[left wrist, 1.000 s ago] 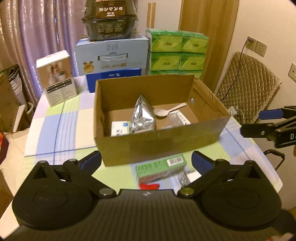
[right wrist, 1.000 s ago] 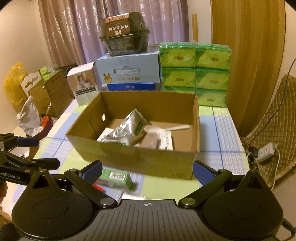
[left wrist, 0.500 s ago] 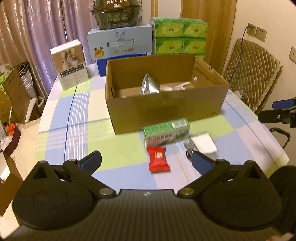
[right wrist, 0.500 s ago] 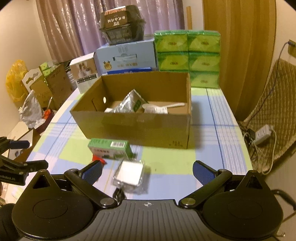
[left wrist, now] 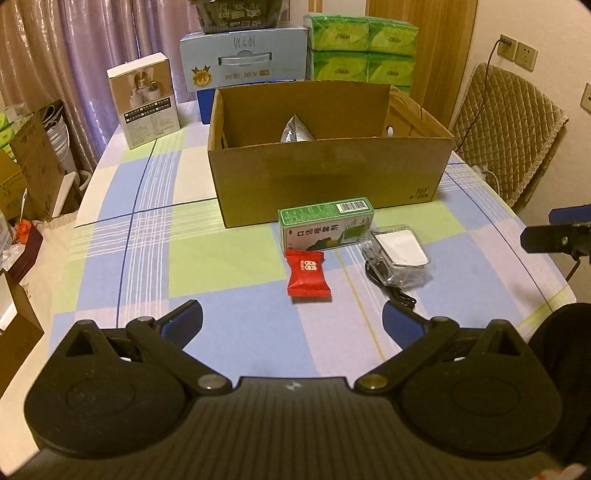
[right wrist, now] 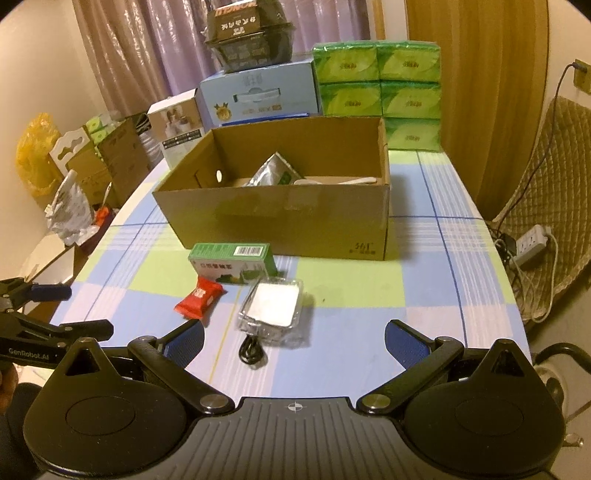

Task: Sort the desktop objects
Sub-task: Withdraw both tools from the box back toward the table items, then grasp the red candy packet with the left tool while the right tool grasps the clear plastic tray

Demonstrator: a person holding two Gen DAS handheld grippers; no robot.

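Observation:
An open cardboard box point(left wrist: 328, 177) point(right wrist: 280, 218) stands mid-table with a silver foil pouch point(left wrist: 295, 130) point(right wrist: 273, 172) and a white spoon point(right wrist: 343, 181) inside. In front of it lie a green carton point(left wrist: 325, 223) point(right wrist: 232, 260), a red snack packet point(left wrist: 307, 272) point(right wrist: 199, 303) and a clear bag holding a white charger and black cable point(left wrist: 397, 254) point(right wrist: 271, 310). My left gripper point(left wrist: 291, 323) is open, hovering just short of the red packet. My right gripper point(right wrist: 293, 339) is open too, just short of the charger bag. Both hold nothing.
Behind the box stand a white product box point(left wrist: 144, 99), a pale blue carton point(left wrist: 243, 59) topped by a dark noodle bowl point(right wrist: 249, 35), and stacked green tissue packs point(right wrist: 376, 79). A quilted chair point(left wrist: 506, 125) and power strip point(right wrist: 532, 242) sit right; cartons crowd the floor left.
Both grippers have drawn back from the cardboard box toward the table's near edge. The green carton, red packet and charger bag now show fully in front of them.

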